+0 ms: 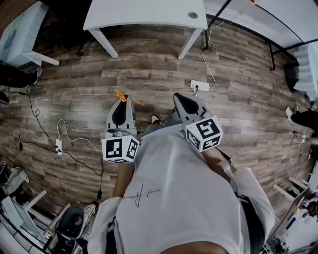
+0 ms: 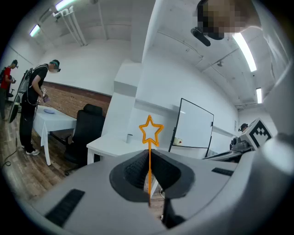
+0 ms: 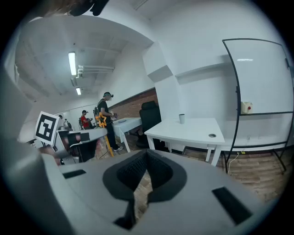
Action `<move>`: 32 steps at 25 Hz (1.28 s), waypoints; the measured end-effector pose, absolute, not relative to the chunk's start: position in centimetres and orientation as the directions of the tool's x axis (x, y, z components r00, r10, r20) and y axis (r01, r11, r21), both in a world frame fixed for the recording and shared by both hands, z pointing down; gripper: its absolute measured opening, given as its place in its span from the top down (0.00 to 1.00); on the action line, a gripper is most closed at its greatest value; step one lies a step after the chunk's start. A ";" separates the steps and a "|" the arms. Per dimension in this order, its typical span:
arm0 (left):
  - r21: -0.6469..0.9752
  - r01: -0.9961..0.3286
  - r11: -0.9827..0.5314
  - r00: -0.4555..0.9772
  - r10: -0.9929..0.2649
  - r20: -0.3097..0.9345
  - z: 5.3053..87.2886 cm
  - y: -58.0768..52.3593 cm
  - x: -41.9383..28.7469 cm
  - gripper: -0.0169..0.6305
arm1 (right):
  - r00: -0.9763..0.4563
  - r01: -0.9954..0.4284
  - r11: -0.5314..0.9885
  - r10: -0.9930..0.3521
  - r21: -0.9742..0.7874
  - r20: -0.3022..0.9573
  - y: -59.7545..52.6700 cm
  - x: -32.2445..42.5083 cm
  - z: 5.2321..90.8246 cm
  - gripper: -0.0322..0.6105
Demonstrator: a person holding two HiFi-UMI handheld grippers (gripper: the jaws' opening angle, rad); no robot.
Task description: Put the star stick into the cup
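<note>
Orange star-topped stick (image 1: 122,94): in the head view it projects forward over the wood-plank floor (image 1: 238,84) from the tips of the left gripper (image 1: 123,100). The right gripper (image 1: 180,97) is level beside it. The white rectangular table (image 1: 149,12) stands well ahead; no cup can be made out here.

Left gripper view: the jaws are clamped on the lower shaft of the stick (image 2: 149,160), which stands upright with the star uppermost. The small pale cylindrical cup (image 2: 130,137) sits on the table, far off and slightly left of the stick's line.

Right gripper view: the jaws are drawn together with nothing between them. The cup (image 3: 182,118) stands near the table's back edge.

Assessment: the step in hand is the carry. Recommend closing on the table first. Then tip the left gripper so the free end points down, centre it over the cup mouth, and release only once the stick is inside. The grip is low on a thin shaft, so swing is likely; move slowly. The right gripper could steady the cup.
</note>
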State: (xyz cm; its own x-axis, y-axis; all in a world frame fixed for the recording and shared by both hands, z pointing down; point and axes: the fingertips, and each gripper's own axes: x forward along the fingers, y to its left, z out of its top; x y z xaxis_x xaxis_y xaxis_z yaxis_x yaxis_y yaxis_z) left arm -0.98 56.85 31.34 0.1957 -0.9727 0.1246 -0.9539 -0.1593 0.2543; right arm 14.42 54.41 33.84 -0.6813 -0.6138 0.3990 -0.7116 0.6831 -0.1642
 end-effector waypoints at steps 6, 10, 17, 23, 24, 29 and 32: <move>0.257 -0.952 -0.165 0.202 -0.972 0.124 31.7 56.7 -1.2 0.95 | -0.692 -0.697 0.699 -0.596 -0.159 0.407 54.6 13.8 34.2 0.94; 0.265 -0.950 -0.164 0.200 -0.973 0.116 31.4 56.6 -1.6 0.95 | -0.687 -0.700 0.696 -0.598 -0.158 0.412 54.4 13.6 34.0 0.94; 0.268 -0.950 -0.158 0.195 -0.974 0.117 31.6 56.6 -2.2 0.95 | -0.681 -0.729 0.629 -0.622 -0.271 0.387 53.7 14.1 34.0 0.94; 0.284 -0.947 -0.152 0.197 -0.971 0.138 32.1 56.3 -1.8 0.95 | -0.692 -0.716 0.642 -0.603 -0.273 0.397 53.2 13.8 34.3 0.94; 0.284 -0.946 -0.155 0.201 -0.969 0.141 32.2 56.1 -1.7 0.95 | -0.693 -0.715 0.642 -0.600 -0.277 0.400 53.1 13.7 34.4 0.94; 0.272 -0.948 -0.162 0.209 -0.966 0.153 32.3 54.6 -2.2 0.95 | -0.692 -0.717 0.630 -0.589 -0.299 0.417 51.8 13.2 35.6 0.94; 0.270 -0.949 -0.164 0.211 -0.965 0.155 32.3 53.2 -2.5 0.95 | -0.696 -0.713 0.631 -0.584 -0.306 0.417 50.5 12.9 35.8 0.94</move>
